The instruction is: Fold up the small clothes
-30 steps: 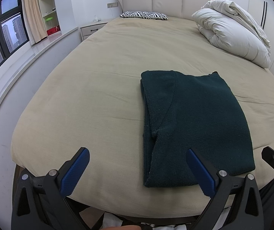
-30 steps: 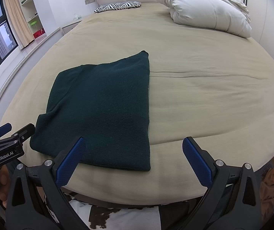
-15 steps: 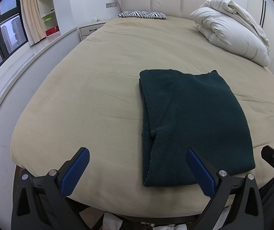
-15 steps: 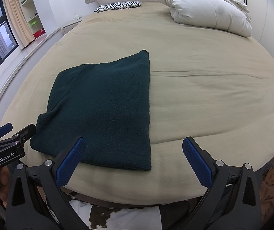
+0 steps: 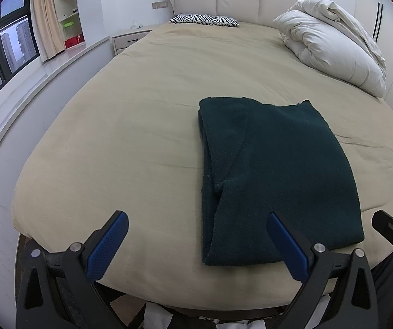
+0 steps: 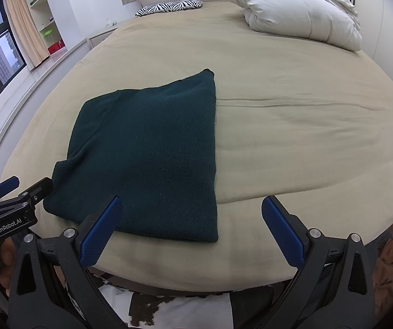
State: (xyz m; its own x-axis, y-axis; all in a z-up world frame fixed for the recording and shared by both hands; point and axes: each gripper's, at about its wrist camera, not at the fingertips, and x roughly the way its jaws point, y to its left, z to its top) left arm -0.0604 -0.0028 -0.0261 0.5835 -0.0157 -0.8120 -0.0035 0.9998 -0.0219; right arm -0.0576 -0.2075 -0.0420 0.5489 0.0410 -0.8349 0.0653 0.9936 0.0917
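A: Where's the garment?

B: The dark green sweater lies folded into a rectangle on the beige bed, centre-right in the left wrist view and centre-left in the right wrist view. Its near edge sits close to the bed's front rim.

A: And the claws?

B: The left claw is released, blue pads spread wide at the bottom of its frame, grasping nothing. The right-hand pad overlaps the sweater's near corner in the picture; whether it touches, I cannot tell. The right claw is likewise released and empty, low in its frame, its left pad over the sweater's near edge.

A: Anything else?

B: A white duvet bundled at upper right, a zebra-print pillow by the headboard, a window at upper left.
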